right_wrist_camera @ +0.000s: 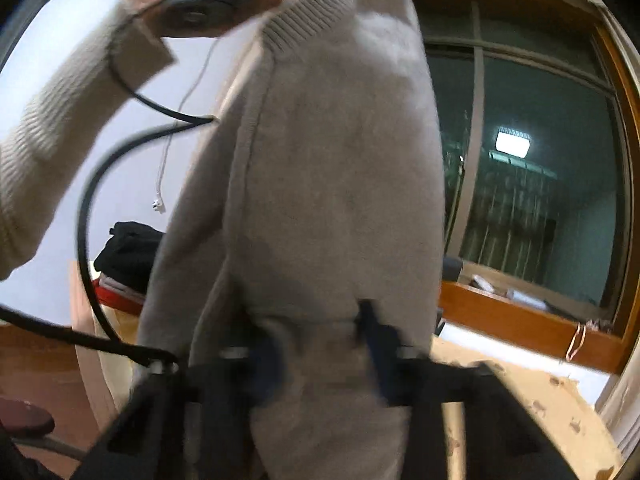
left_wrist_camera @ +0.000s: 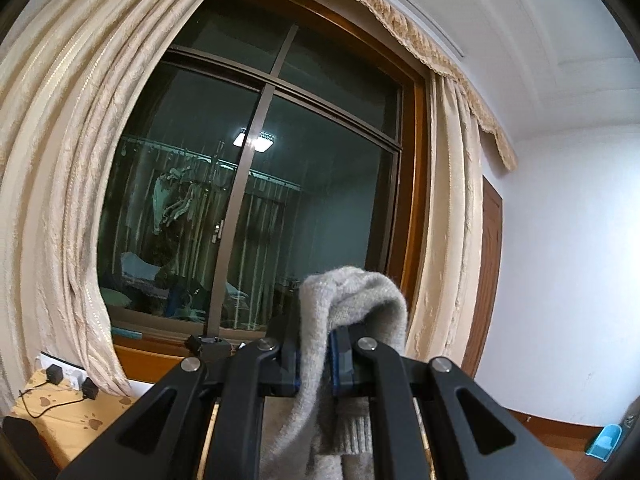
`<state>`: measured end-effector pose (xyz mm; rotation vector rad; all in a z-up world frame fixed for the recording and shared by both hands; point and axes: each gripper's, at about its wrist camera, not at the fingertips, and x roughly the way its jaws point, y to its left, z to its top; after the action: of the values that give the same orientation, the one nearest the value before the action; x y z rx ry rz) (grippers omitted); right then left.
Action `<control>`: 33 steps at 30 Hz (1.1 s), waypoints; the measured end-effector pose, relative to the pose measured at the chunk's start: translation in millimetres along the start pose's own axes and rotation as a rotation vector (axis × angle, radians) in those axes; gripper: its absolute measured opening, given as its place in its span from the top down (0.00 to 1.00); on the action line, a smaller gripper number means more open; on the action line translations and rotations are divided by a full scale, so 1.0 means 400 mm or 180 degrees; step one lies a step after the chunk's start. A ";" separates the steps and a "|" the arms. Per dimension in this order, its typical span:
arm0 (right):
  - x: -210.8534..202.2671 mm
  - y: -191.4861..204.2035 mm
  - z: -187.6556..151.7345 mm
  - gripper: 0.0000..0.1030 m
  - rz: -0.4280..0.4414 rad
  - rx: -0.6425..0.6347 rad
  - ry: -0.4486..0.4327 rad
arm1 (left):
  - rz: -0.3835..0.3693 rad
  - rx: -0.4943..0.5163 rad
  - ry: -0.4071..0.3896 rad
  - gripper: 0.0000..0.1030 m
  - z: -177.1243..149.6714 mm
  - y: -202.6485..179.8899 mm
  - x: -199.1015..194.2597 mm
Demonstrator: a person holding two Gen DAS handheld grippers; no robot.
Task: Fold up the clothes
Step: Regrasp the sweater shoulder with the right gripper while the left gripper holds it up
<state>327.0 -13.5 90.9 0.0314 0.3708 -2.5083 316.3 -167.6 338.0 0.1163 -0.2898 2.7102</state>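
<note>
One grey knit sweater (right_wrist_camera: 328,168) hangs in the air between two grippers, its ribbed edge clamped in the left gripper (left_wrist_camera: 314,354) above and its lower part pinched by the right gripper (right_wrist_camera: 324,356), with one dark window (left_wrist_camera: 256,184) beyond both.

Grey sweater (right_wrist_camera: 328,168) between right gripper (right_wrist_camera: 320,356) jaws

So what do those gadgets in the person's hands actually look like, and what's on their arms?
The left gripper is matte black, with slotted link arms joined by round silver pins and blue-edged pads at the fingers. The right gripper looks similarly black and blue, though blurred. A black cable loops beside it. The person wears a cream ribbed knit sleeve.
</note>
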 end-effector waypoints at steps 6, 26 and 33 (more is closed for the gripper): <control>-0.057 -0.087 0.008 0.86 -0.0426 0.0162 -0.0154 | 0.0115 -0.0058 -0.0092 0.89 0.008 0.034 -0.031; -0.436 -0.278 0.390 0.88 -0.3356 -0.0390 -0.2550 | 0.0081 0.0639 -0.0641 0.83 -0.001 -0.068 -0.213; -0.438 -0.228 0.430 0.88 -0.3533 -0.0556 -0.2574 | 0.0268 0.0998 -0.0653 0.82 -0.027 -0.099 -0.212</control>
<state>429.9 109.5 298.2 -1.5859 0.2833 -3.1580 409.3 -162.8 324.4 0.4835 0.0773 2.8108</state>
